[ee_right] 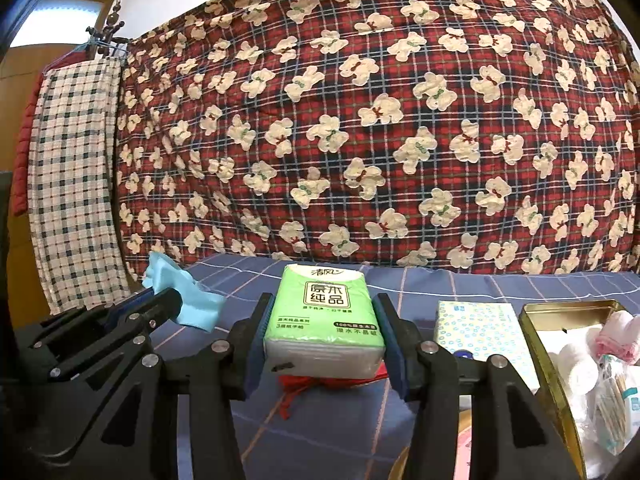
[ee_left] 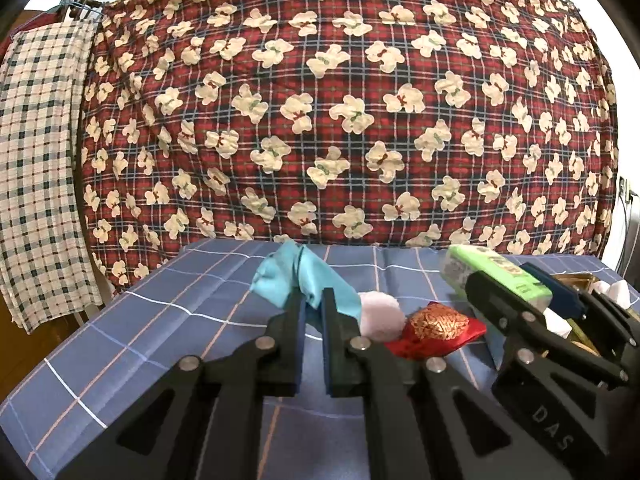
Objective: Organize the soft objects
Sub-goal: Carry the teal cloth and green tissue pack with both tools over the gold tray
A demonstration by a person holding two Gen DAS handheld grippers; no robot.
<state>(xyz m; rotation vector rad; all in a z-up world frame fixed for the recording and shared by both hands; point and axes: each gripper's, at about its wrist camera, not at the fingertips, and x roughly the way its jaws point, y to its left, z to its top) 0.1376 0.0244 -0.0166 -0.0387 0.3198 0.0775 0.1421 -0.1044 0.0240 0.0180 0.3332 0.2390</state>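
Green tissue pack (ee_right: 325, 322) sits clamped in our right gripper (ee_right: 326, 336), gold tin (ee_right: 538, 344) just right; left gripper (ee_left: 313, 312) pinches teal cloth (ee_left: 308, 280).

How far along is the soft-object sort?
Done: gold tin already holds several white and pink soft items. In hand: right gripper clamps the green tissue pack; left gripper pinches the teal cloth. Left: pink pompom, red pouch, dotted tissue pack.
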